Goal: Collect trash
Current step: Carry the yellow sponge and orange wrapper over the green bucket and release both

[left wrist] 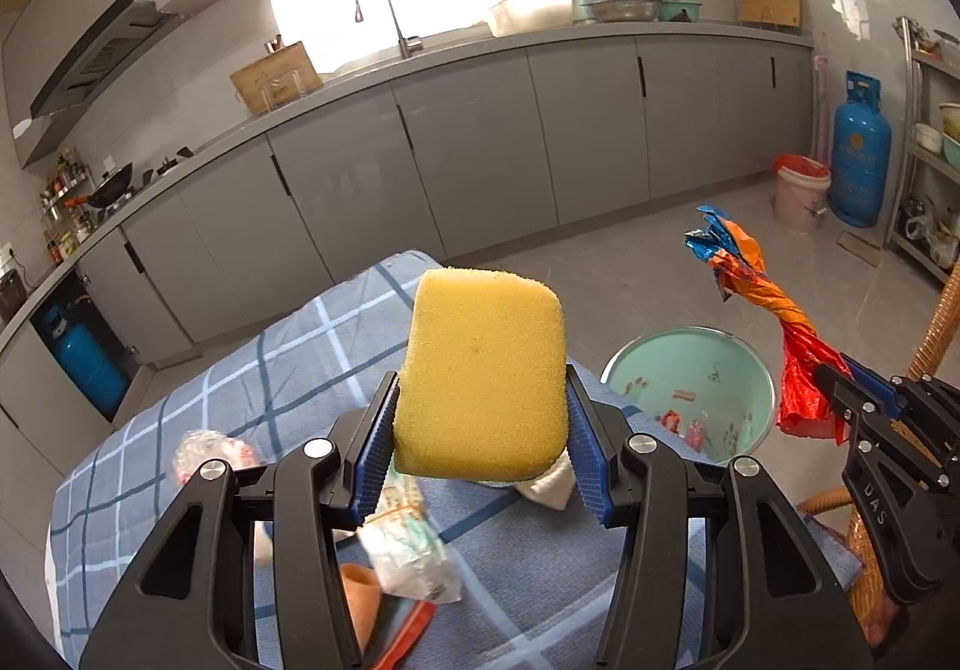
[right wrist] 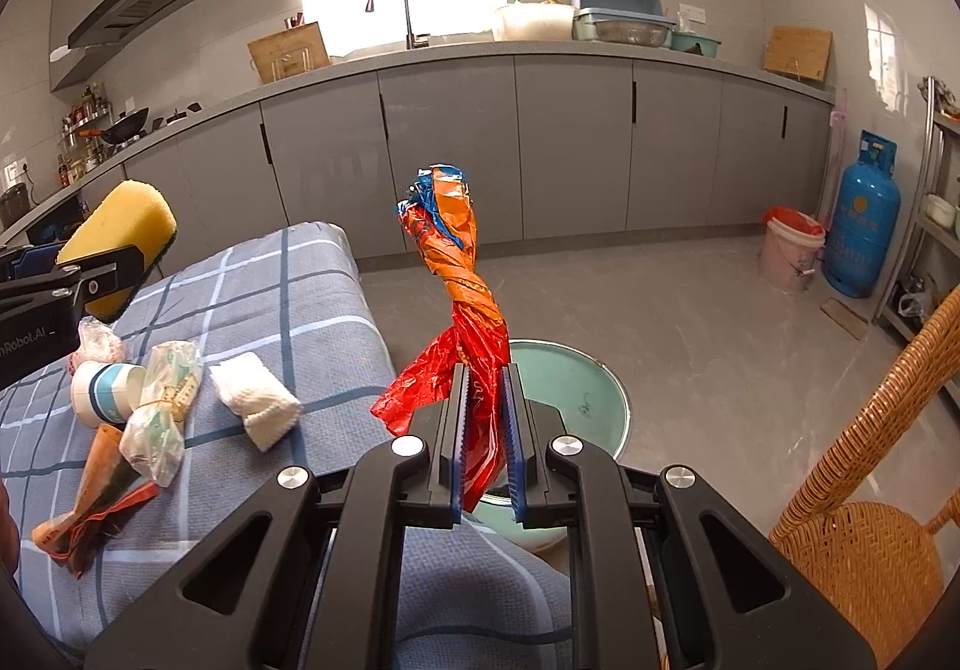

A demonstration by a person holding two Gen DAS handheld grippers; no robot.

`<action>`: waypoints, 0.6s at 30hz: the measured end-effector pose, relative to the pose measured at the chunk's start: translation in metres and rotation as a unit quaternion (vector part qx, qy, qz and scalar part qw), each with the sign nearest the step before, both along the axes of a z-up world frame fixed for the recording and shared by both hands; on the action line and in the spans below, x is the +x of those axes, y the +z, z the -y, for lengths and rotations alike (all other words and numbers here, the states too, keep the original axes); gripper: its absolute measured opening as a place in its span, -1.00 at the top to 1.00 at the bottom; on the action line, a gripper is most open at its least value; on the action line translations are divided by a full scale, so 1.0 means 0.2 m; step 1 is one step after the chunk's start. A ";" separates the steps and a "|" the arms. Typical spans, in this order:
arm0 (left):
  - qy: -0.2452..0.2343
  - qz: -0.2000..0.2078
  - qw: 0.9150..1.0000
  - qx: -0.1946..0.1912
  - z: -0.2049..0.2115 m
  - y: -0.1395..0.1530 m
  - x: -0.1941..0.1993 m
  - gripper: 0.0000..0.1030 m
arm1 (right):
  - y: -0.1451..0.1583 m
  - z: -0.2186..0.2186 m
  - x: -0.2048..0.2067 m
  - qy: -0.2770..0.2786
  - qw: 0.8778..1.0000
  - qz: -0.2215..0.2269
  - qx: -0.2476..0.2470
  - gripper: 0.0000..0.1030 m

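My left gripper (left wrist: 480, 418) is shut on a yellow sponge (left wrist: 483, 370), held upright above the blue checked tablecloth (left wrist: 288, 364). The same sponge (right wrist: 120, 232) shows at the left of the right wrist view. My right gripper (right wrist: 486, 418) is shut on a twisted red, orange and blue foil wrapper (right wrist: 462, 286), which stands up over a mint green bin (right wrist: 576, 388) on the floor. In the left wrist view the wrapper (left wrist: 774, 310) hangs to the right of the bin (left wrist: 690, 364), which holds a few scraps.
On the cloth lie a crumpled clear bag (right wrist: 162, 400), a paper cup (right wrist: 102, 388), a white wad (right wrist: 255, 400), an orange wrapper (right wrist: 90, 496) and a pink-white crumpled bag (right wrist: 96, 340). A wicker chair (right wrist: 864, 478) stands at the right. Farther off are a pink bucket (right wrist: 789, 250) and a blue gas cylinder (right wrist: 861, 214).
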State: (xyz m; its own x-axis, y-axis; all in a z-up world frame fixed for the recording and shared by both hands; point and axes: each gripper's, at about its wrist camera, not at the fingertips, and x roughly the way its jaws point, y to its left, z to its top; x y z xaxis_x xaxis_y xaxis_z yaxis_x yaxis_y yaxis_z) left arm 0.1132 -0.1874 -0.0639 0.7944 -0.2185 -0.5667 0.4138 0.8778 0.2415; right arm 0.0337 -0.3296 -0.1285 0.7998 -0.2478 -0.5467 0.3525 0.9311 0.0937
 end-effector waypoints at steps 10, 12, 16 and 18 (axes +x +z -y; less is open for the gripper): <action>-0.062 -0.020 0.998 -0.011 0.25 -0.06 0.08 -0.01 | -0.08 0.20 0.06 -0.026 1.000 -0.012 0.012 0.75; -0.070 -0.025 0.997 -0.010 0.31 -0.08 0.11 -0.01 | -0.11 0.25 0.09 -0.029 0.999 -0.017 0.014 0.75; -0.088 -0.044 0.995 -0.010 0.41 -0.14 0.18 -0.02 | -0.17 0.32 0.16 -0.033 0.999 -0.028 0.026 0.75; -0.096 -0.050 0.994 -0.011 0.45 -0.16 0.19 -0.02 | -0.20 0.36 0.20 -0.035 0.998 -0.036 0.027 0.75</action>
